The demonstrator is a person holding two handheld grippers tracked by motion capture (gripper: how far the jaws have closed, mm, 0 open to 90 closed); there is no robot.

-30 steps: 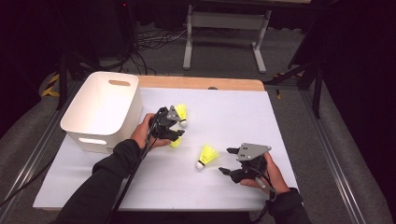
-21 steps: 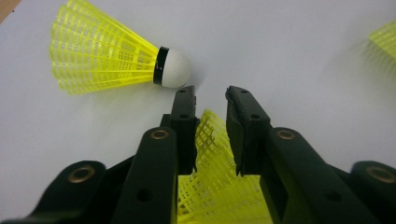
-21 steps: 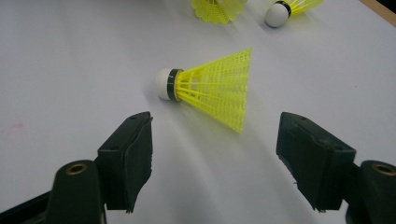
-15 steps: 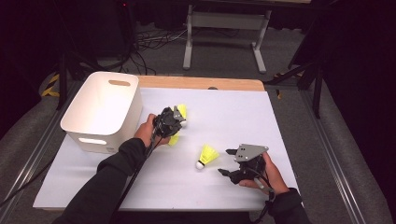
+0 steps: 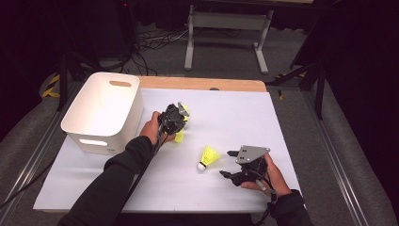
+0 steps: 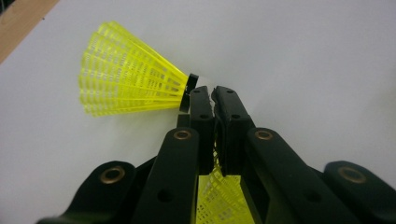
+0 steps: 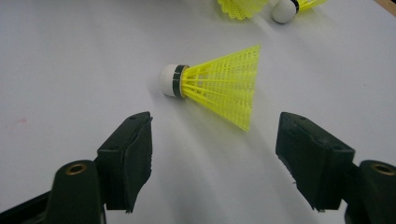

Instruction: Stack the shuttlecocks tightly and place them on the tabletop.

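Shuttlecocks, judged light with crushable mesh skirts, were best taken at the cork. Nearest, one (image 7: 212,86) lay before the right gripper's (image 5: 231,163) spread jaws; farther, the left gripper (image 6: 211,105) was just clamped on another's skirt (image 6: 219,196).

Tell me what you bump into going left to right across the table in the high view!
White bin → left gripper with a yellow shuttlecock by it → another yellow shuttlecock lying alone → right gripper.
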